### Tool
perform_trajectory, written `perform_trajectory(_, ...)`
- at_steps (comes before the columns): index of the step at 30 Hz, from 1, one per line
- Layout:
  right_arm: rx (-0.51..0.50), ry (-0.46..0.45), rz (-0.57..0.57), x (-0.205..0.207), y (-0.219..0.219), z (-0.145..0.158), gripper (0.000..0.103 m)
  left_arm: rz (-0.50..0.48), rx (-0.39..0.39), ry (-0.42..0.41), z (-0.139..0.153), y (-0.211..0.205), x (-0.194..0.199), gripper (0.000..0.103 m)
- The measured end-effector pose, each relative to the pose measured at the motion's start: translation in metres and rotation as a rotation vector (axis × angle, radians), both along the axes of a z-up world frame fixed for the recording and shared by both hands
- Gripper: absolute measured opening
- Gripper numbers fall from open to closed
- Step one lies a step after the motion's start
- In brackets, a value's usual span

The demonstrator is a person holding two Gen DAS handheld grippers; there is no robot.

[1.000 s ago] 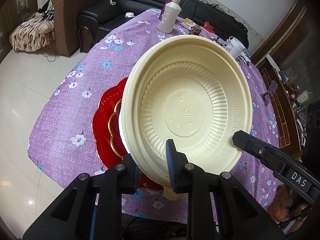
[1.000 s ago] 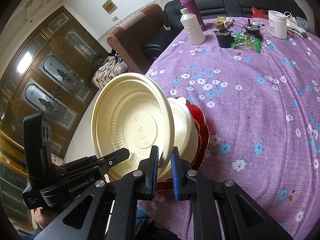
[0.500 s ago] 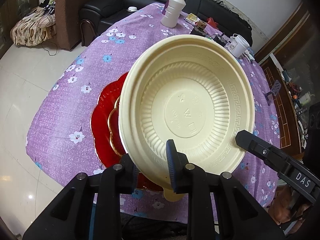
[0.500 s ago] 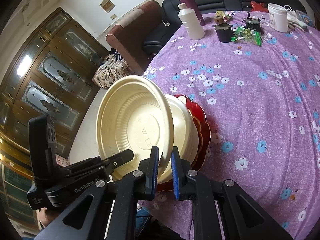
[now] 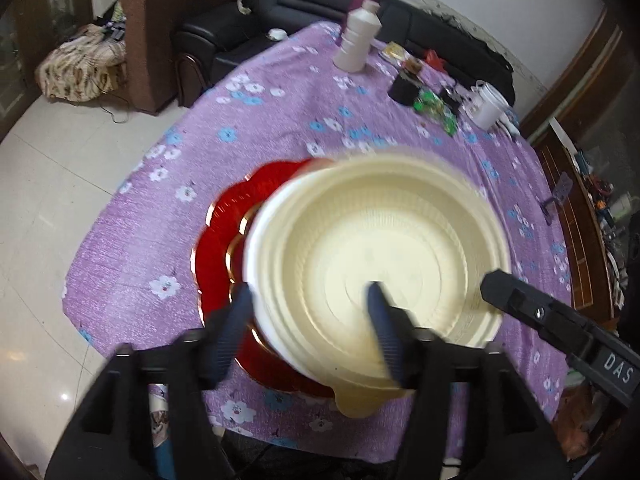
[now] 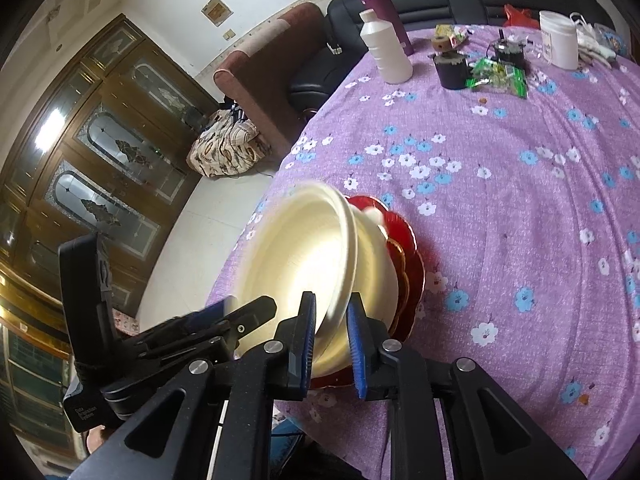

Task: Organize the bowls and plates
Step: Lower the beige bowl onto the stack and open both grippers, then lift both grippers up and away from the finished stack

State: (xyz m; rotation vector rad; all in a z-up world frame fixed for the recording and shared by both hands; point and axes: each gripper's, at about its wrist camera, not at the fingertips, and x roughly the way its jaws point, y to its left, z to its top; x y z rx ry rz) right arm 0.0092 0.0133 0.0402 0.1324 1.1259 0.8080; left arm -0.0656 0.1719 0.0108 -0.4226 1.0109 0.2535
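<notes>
A cream plastic bowl [image 5: 384,256] lies blurred, nested on another cream bowl on red scalloped plates [image 5: 216,248] near the table's front edge. My left gripper [image 5: 308,324] is open, its blue pads spread either side of the bowl's near rim. In the right wrist view the cream bowl [image 6: 304,264] tilts over the lower bowl [image 6: 376,264] and the red plates [image 6: 412,264]. My right gripper [image 6: 332,336] stands open astride the bowl's rim, with gaps on both sides.
A round table with a purple flowered cloth [image 6: 500,208] holds a white bottle [image 6: 386,52], a purple flask [image 6: 380,8], a white jar [image 6: 560,40], a dark cup [image 6: 452,68] and green packets [image 6: 498,74] at the far side. Sofas [image 5: 248,32] stand behind.
Both grippers have opened and let go of the cream bowl. The bowl has dropped from its upright tilt down onto the stack.
</notes>
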Motion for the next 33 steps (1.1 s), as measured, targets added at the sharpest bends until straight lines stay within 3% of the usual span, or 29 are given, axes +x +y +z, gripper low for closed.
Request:
perform_trajectory(3, -0.002, -0.032, 0.000, -0.002, -0.001, 0.007, 0.027, 0.032, 0.042, -0.030, 0.007, 0.002, -0.004, 0.070)
perform_trajectory(5, 0.001, -0.060, -0.004, -0.004, -0.002, 0.011, 0.036, 0.051, 0.066, -0.043, 0.010, 0.003, -0.006, 0.072)
perform_trajectory(8, 0.019, -0.125, 0.003, -0.010, -0.006, 0.020, 0.062, 0.071, 0.104, -0.066, 0.013, -0.001, -0.012, 0.080)
perform_trajectory(11, 0.011, -0.207, 0.064, -0.024, -0.008, 0.029, 0.084, 0.062, 0.136, -0.083, 0.015, -0.009, -0.017, 0.081)
perform_trajectory(15, -0.073, -0.349, 0.196, -0.045, -0.013, 0.035, 0.100, 0.064, 0.169, -0.126, 0.018, -0.022, -0.031, 0.085)
perform_trajectory(19, -0.142, -0.408, 0.272, -0.054, -0.032, 0.030, 0.103, 0.047, 0.204, -0.130, 0.013, -0.033, -0.038, 0.088)
perform_trajectory(24, -0.205, -0.433, 0.293, -0.059, -0.047, 0.018, 0.103, 0.023, 0.237, -0.109, 0.008, -0.048, -0.038, 0.103)
perform_trajectory(28, -0.267, -0.456, 0.340, -0.067, -0.043, 0.005, 0.103, 0.003, 0.243, -0.112, 0.009, -0.056, -0.040, 0.103)
perform_trajectory(33, -0.266, -0.447, 0.373, -0.071, -0.037, -0.003, 0.103, 0.003, 0.230, -0.122, 0.011, -0.056, -0.047, 0.103)
